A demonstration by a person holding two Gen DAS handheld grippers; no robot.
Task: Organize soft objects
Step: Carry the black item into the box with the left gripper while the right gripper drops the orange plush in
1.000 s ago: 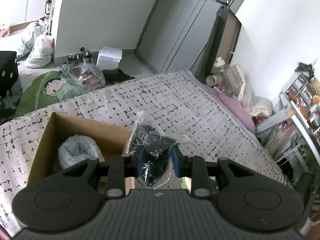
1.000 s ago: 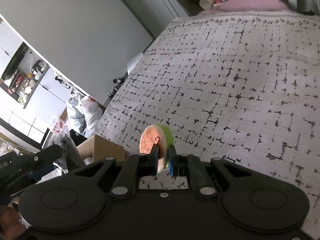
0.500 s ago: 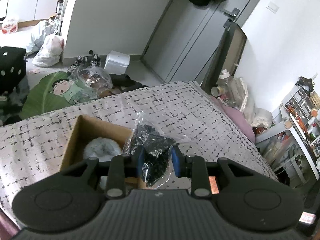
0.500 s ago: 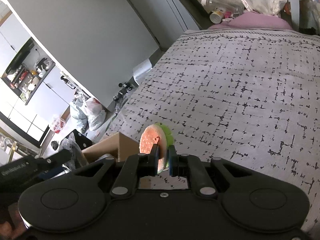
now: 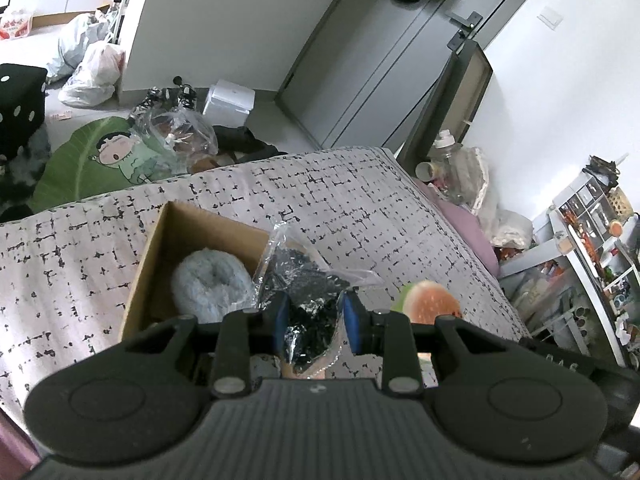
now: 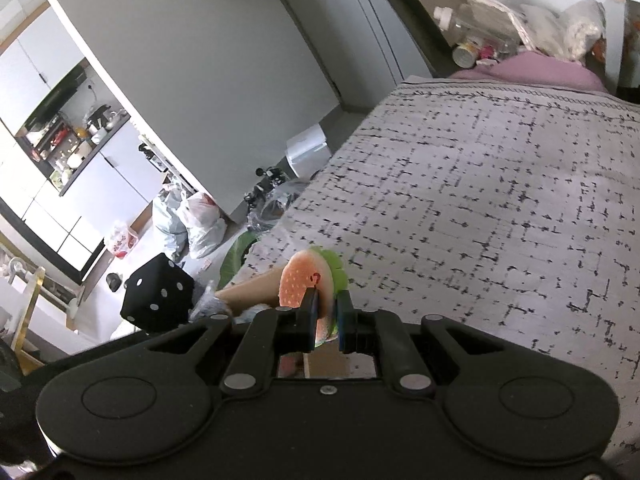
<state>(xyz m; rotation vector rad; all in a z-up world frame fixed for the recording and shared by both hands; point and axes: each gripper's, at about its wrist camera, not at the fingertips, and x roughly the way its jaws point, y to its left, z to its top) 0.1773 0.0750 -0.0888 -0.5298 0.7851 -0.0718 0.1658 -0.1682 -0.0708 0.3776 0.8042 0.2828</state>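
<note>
My left gripper [image 5: 313, 314] is shut on a clear plastic bag of black soft material [image 5: 304, 284] and holds it above the right side of an open cardboard box [image 5: 152, 264] on the bed. A fluffy light-blue ring [image 5: 212, 284] lies in the box. My right gripper [image 6: 327, 312] is shut on an orange-and-green plush strawberry [image 6: 304, 280]; the toy also shows in the left wrist view [image 5: 430, 300], to the right of the bag. The box edge [image 6: 248, 292] sits just left of the toy.
The bed [image 6: 480, 208] has a grey cover with black marks. A pink pillow [image 6: 532, 72] lies at its far end. On the floor are a black dice cushion [image 6: 158, 296], plastic bags [image 5: 92, 68], a green leaf mat [image 5: 92, 160] and a white box [image 5: 228, 100].
Both grippers have risen and tilted back with their loads. The box has shifted right under the bag, and the strawberry has come into the left wrist view.
</note>
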